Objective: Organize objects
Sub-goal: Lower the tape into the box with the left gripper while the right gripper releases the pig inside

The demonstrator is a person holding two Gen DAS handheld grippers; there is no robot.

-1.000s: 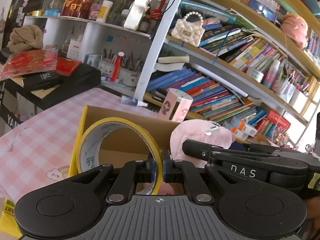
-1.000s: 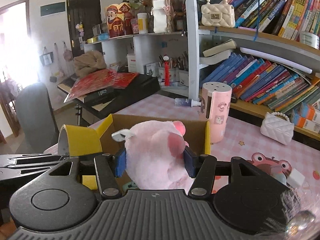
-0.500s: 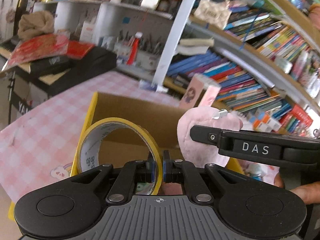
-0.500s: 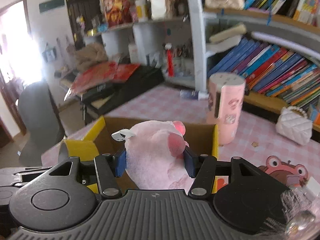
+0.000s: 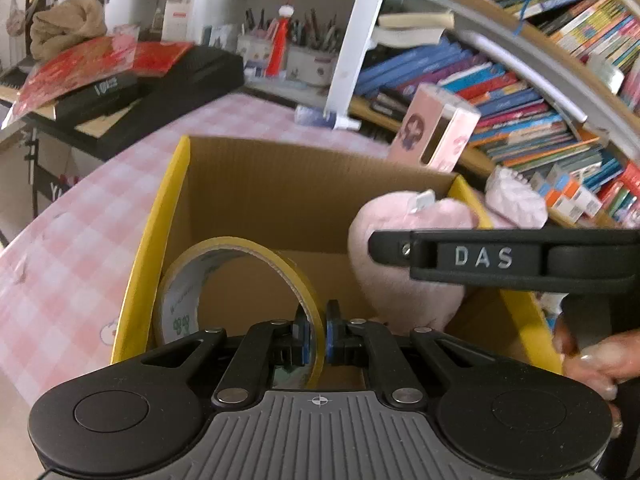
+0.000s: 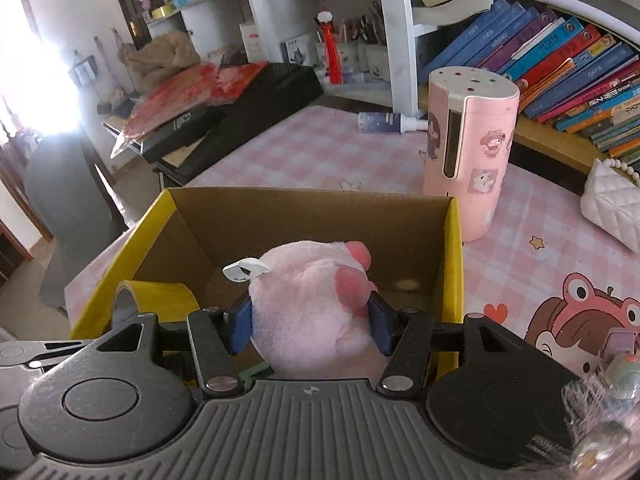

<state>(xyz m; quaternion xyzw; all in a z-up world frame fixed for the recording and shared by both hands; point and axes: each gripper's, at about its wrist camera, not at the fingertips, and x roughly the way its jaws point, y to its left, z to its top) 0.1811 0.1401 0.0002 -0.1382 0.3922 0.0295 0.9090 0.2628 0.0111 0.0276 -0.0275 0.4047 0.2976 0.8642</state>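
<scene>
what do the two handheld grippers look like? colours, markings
Both are matte black with linkage arms, silver pivot screws, a ribbed grey base plate bearing a small crosshair mark, and blue pads on the fingertips: left gripper, right gripper. In the left wrist view the right one's side reads "DAS" in white.

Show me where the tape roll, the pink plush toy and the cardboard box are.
tape roll [image 5: 182, 300], left wrist view, inner liner
pink plush toy [image 6: 308, 312], right wrist view, body
cardboard box [image 6: 320, 220], right wrist view, far inner wall
</scene>
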